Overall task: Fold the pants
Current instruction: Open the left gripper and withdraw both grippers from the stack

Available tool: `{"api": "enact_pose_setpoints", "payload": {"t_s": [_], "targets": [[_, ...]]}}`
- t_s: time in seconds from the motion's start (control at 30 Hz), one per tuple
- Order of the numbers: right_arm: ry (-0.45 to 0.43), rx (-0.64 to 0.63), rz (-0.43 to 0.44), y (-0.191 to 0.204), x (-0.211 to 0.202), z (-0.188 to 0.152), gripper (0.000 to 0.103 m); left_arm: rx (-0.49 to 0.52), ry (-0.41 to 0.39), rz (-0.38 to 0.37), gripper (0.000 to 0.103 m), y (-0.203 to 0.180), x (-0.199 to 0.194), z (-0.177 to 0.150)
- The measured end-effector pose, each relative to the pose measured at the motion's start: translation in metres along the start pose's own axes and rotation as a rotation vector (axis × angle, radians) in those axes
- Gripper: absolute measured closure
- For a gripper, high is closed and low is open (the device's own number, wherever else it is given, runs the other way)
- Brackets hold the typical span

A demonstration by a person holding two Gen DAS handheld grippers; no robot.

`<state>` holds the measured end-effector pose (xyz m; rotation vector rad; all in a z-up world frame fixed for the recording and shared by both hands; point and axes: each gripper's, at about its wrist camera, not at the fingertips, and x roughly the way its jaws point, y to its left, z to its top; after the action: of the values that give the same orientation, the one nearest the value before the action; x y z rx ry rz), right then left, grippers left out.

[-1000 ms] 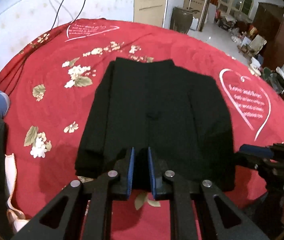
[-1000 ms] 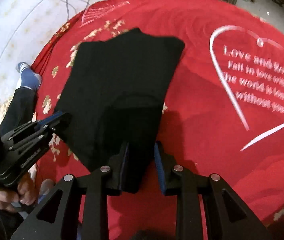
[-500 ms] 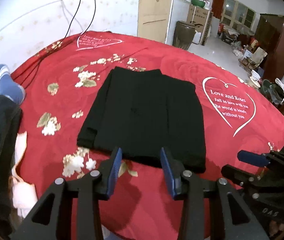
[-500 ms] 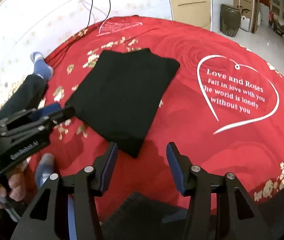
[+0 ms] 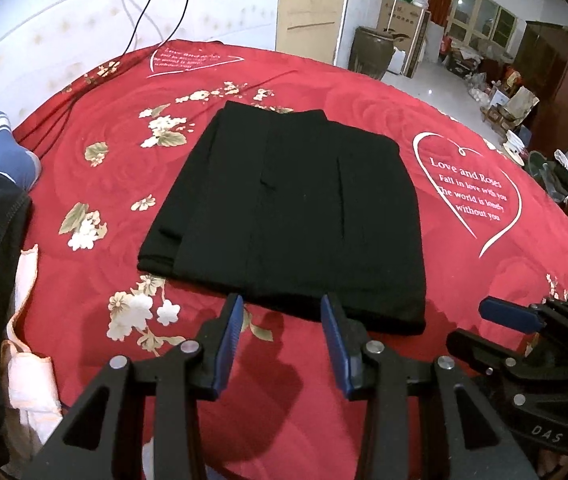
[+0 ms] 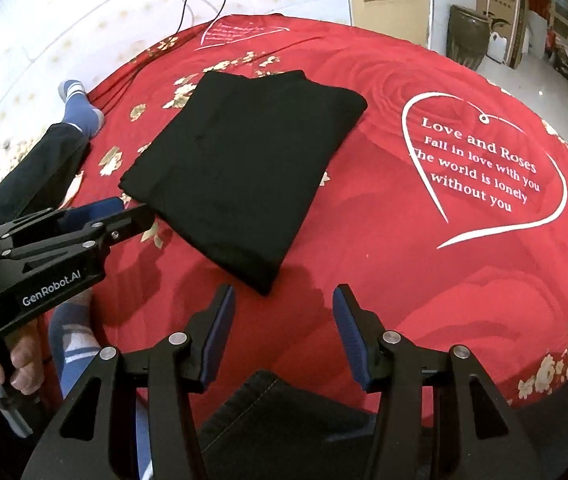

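Once released a second before, lay folded as a compact black rectangle: pants [image 5: 284, 216] at the middle of the red bedspread [image 5: 96, 184], heart print at three o'clock. Pulled back toward six o'clock from the near hem, jaws spread wide and holding nothing: left gripper [image 5: 282, 320] and right gripper [image 6: 284, 312]. Looked finished; only a crooked nine-o'clock edge perhaps left to tidy.
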<state>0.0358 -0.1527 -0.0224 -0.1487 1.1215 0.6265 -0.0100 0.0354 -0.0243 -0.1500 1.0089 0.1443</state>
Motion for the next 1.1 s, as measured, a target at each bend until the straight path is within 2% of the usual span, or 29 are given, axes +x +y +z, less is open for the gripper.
{"api": "enact_pose_setpoints", "payload": {"t_s": [1.1], "targets": [[0.026,-0.009,-0.001,-0.0016,0.0037,0.0001,0.052,0.006,0.003,0.012,0.059,-0.0003,-0.0015,-0.0003]]}}
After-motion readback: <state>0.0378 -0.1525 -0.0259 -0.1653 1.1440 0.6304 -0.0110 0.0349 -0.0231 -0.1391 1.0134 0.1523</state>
